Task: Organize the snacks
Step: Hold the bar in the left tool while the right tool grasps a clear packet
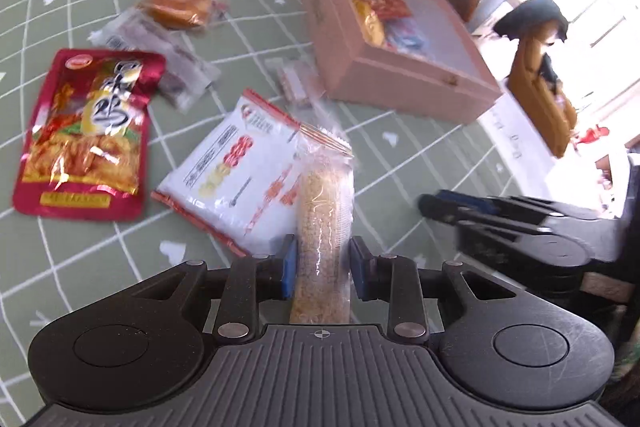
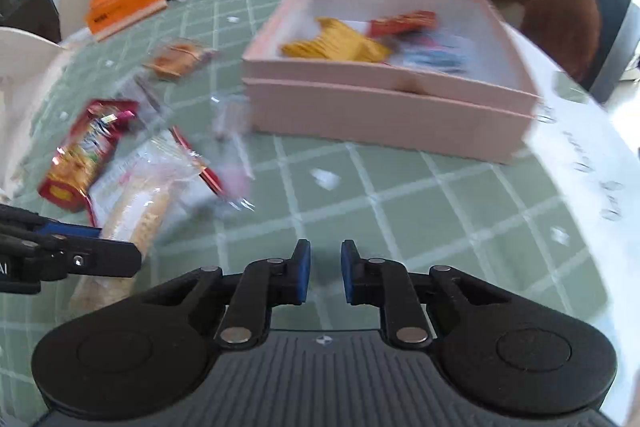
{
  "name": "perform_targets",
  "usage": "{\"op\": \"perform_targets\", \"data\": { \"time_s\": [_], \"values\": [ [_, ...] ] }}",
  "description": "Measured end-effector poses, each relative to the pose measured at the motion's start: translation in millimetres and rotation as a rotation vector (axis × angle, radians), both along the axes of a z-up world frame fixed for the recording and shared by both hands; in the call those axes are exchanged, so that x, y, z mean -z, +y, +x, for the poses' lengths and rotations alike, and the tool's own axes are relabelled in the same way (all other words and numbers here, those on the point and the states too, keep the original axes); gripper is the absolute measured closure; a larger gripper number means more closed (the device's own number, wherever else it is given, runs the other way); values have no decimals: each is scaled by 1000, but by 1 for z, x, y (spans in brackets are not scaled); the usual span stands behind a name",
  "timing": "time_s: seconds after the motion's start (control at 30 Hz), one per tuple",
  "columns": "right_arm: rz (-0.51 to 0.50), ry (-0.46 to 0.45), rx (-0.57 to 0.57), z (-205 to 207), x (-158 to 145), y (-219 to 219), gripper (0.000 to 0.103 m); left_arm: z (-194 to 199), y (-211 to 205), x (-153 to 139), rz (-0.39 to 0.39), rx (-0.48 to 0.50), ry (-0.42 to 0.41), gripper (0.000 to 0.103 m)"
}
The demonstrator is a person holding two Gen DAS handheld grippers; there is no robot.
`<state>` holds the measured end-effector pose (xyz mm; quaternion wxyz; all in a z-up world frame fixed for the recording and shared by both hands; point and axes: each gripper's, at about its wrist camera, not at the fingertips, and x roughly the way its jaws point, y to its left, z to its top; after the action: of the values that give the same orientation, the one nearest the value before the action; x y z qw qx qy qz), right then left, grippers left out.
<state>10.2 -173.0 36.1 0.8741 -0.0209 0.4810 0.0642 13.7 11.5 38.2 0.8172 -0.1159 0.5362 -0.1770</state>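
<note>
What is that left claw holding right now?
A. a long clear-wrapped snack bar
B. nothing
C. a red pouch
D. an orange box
A: in the left wrist view, the left gripper has its blue pads against both sides of the snack bar, a long grainy stick in clear wrap; the red pouch lies on the table.

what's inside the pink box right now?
The pink box holds a yellow packet, a red packet and a blue-and-white packet, bunched toward the far side. The rest of the floor shows bare. Anything beneath those packets is covered.
</note>
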Motion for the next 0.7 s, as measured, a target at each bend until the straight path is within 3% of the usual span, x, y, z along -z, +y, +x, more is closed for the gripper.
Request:
{"op": "perform_targets", "data": {
  "time_s": [0.1, 0.3, 0.5, 0.7],
  "values": [
    [35, -1, 5, -8, -4, -12, 85, -6, 10, -1, 39, -57, -13, 71],
    [86, -61, 23, 8, -13, 4, 67, -4, 41, 2, 23, -162, 9, 71],
    [132, -36, -2, 55, -4, 45, 62, -7, 40, 3, 9, -130, 11, 71],
    [54, -50, -11, 82, 9, 76, 49, -12, 27, 8, -5, -67, 34, 71]
  ]
}}
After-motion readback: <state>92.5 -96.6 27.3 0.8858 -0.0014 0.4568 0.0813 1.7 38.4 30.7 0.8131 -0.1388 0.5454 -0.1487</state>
